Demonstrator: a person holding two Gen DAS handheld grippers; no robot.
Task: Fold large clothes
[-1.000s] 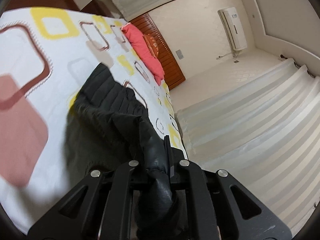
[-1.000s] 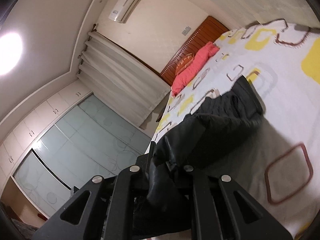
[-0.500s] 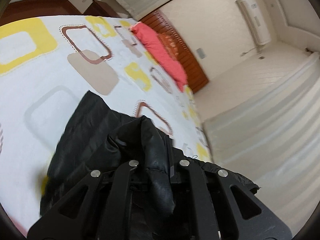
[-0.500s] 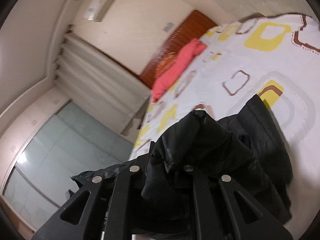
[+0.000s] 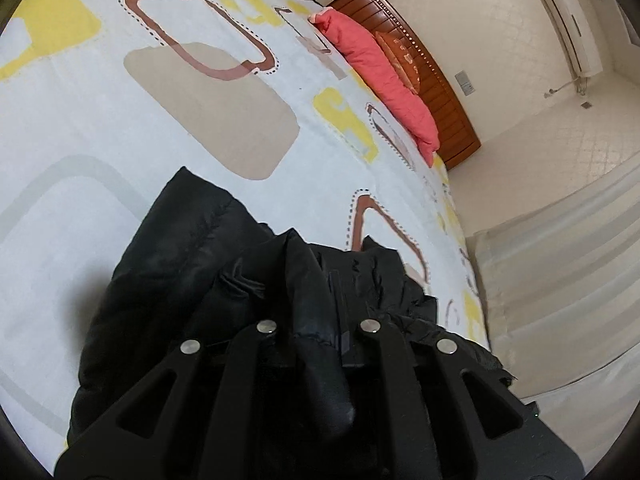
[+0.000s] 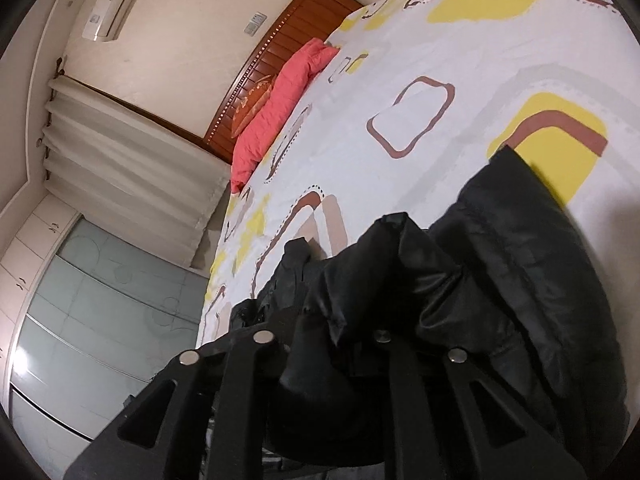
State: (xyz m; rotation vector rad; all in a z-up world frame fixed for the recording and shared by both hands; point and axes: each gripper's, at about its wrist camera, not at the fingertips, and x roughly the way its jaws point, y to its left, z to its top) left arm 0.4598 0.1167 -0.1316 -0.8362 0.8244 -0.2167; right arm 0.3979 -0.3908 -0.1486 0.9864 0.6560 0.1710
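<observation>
We list the left gripper [image 5: 318, 304]: matte black plastic, two flat fingers [image 5: 244, 364] each built as a pair of angled struts joined by webbing with a triangular cut-out near the base. Four round silver screw heads sit in a row across the strut tips. We list the right gripper [image 6: 322, 320] as the same pattern: black struts, triangular cut-outs, four silver screw heads. No markings or cables show on either.
</observation>
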